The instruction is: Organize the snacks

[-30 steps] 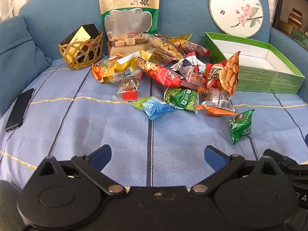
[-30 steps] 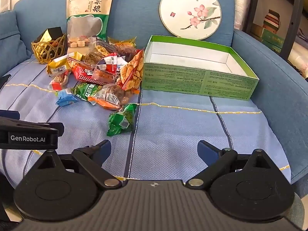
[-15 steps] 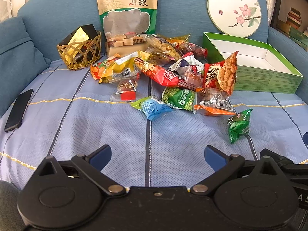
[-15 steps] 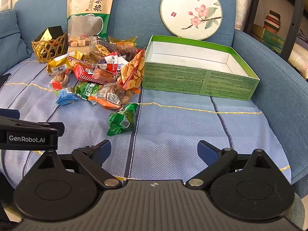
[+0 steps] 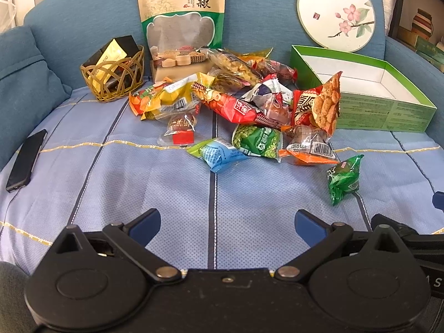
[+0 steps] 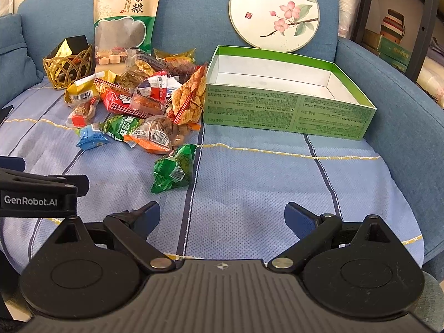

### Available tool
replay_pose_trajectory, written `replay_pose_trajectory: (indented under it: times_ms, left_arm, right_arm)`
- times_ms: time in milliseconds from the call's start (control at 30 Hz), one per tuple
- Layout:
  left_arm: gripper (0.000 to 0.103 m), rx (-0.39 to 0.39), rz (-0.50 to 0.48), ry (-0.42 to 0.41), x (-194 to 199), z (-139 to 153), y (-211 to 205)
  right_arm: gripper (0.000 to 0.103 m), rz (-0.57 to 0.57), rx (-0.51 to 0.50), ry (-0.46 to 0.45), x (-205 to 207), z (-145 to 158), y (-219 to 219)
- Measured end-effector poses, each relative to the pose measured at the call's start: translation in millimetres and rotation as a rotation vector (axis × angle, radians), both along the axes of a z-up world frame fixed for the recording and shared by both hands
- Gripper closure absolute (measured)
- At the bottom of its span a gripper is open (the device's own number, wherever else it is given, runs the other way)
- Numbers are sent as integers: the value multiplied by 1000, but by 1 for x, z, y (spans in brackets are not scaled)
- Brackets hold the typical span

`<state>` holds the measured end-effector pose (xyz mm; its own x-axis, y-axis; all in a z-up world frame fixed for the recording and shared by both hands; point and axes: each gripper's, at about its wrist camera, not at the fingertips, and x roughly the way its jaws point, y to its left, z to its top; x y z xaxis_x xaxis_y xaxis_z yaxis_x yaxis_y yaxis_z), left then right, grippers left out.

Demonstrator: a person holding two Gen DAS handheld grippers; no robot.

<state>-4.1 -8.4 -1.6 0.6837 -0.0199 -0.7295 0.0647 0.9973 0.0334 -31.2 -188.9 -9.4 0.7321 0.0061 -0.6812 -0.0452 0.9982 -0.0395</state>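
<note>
Green box (image 6: 288,111) bare inside, black carton (image 5: 113,52) in wicker basket (image 5: 111,83); left claw (image 5: 227,222) and right claw (image 6: 222,216) wide, holding nothing

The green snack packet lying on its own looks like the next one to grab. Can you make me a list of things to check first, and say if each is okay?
1. Right gripper open and holding nothing: ok, jaws wide apart.
2. Left gripper open and holding nothing: ok.
3. Green snack packet clear of the pile of snacks: ok, it lies apart on the blue cloth.
4. Green box open with room inside: ok, it looks empty.
5. Path from packet to box free: ok, only bare cloth between.
6. Packet sealed and not torn: cannot tell.
</note>
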Motion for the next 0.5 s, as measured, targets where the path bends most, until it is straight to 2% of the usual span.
replay_pose_trajectory:
  times_ms: [500]
  left_arm:
    - [0, 21, 5, 22, 7, -8, 5]
  right_arm:
    - [0, 3, 5, 0, 6, -2, -3]
